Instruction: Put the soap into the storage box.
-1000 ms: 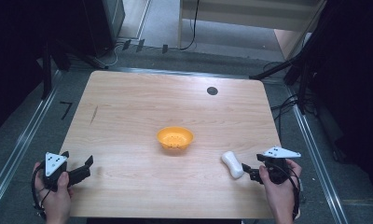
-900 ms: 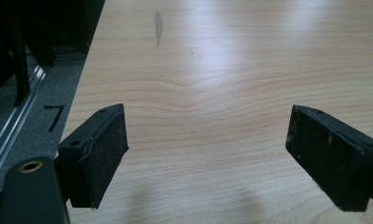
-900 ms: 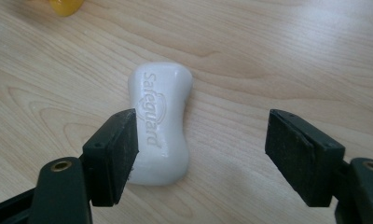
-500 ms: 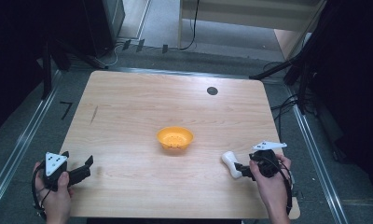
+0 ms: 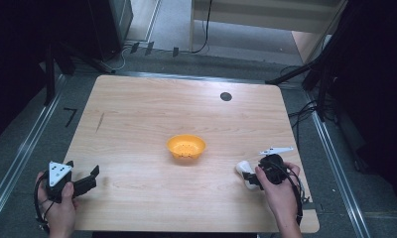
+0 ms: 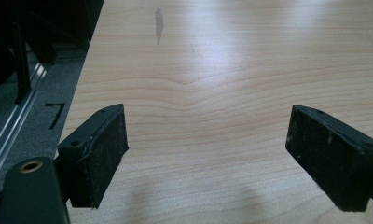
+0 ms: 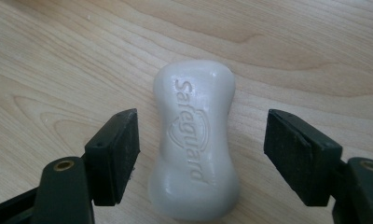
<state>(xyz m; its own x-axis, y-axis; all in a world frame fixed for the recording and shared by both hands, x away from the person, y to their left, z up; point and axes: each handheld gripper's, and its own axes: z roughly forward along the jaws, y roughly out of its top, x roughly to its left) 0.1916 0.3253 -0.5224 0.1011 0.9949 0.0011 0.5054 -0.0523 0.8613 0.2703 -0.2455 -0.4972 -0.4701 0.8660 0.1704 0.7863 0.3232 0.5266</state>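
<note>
Jaws of right gripper (image 7: 201,156) apart, straddling untouched white soap bar (image 7: 196,144) near bench (image 5: 137,124) right front edge; grasp step, next squeeze shut; left gripper (image 6: 208,158) open, idle.

Bare tabletop (image 5: 152,119) around bowl (image 5: 186,147)

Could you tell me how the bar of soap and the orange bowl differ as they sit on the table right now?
The bar of soap is white and solid, with a waisted shape and raised lettering; the orange bowl is round, hollow and open upward. The soap lies flat between the open jaws of the right gripper, its pads not touching it, while the bowl stands alone near the table's middle. The soap looks smaller than the bowl. Both rest on the wooden table.
</note>
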